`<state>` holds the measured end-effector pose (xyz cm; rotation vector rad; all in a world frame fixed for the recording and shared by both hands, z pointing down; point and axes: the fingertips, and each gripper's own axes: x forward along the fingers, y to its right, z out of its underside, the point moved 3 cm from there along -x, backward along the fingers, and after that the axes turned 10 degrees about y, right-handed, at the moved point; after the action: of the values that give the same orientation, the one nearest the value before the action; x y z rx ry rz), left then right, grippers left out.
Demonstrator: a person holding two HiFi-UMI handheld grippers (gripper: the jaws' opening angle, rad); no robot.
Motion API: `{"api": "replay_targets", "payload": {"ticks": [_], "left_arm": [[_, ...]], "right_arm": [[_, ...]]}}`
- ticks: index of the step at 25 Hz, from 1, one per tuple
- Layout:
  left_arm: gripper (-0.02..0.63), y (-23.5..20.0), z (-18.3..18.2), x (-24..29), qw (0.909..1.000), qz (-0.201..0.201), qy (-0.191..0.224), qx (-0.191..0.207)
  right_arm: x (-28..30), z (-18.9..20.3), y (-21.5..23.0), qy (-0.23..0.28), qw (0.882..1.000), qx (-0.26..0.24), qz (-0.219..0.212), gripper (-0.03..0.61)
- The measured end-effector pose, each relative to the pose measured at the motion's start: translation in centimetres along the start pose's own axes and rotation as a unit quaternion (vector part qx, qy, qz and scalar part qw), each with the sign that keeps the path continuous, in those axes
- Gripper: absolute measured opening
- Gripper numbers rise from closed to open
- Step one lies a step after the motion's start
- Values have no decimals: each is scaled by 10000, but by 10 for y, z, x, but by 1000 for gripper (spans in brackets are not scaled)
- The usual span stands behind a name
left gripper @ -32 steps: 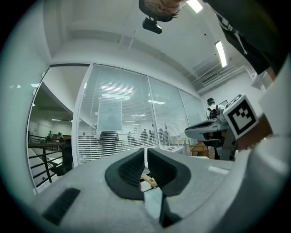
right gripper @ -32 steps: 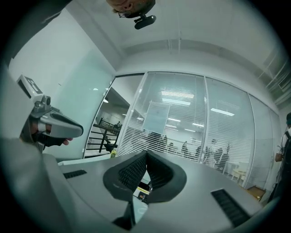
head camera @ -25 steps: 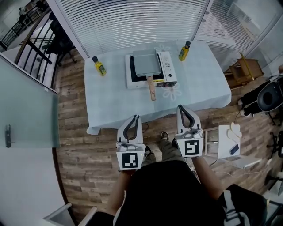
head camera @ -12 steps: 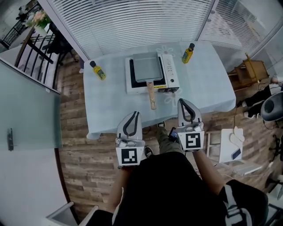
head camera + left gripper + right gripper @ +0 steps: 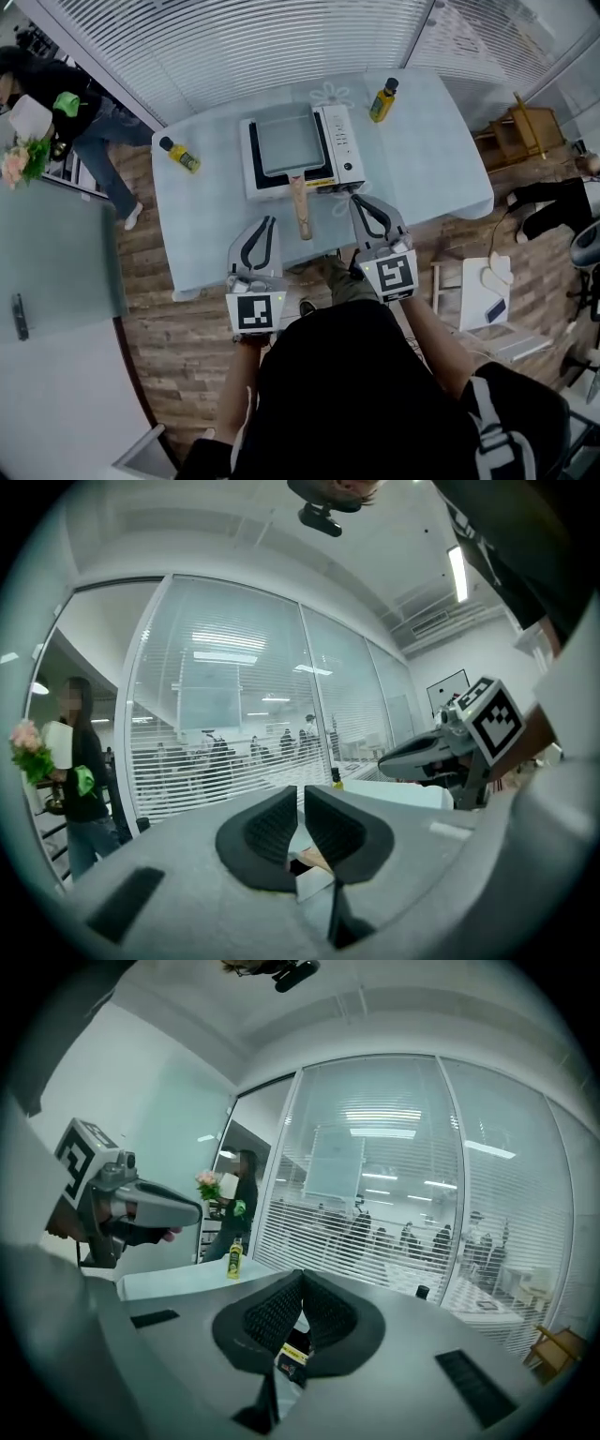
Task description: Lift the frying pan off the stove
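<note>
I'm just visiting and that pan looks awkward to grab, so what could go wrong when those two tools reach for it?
1. The left gripper and right gripper both have shut fingers; unless they open, they may just shove the wooden handle and slide the frying pan on the stove.
2. Gripped only by that long handle, the pan could tip.
3. The tablecloth hangs off the near edge; snagging it might topple the yellow bottle at the left.

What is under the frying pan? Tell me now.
The frying pan sits on a white stove, whose black top shows along the pan's left and near edges. The middle of the stove top is hidden by the pan.
</note>
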<state>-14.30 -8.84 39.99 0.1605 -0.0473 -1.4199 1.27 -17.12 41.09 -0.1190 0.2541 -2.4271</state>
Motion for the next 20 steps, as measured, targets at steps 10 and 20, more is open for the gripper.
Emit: {"api": "replay_targets", "payload": {"ticks": [10,20], "left_arm": [[38,-24,65,29,9860,433,-862,-1363],[153,-34,121,46,8686,1168,-1609,-4539]], "right_arm": [[8,39,38,-548,9980,296,146,3],[19,55,55,-701,9969,338,114,3]]}}
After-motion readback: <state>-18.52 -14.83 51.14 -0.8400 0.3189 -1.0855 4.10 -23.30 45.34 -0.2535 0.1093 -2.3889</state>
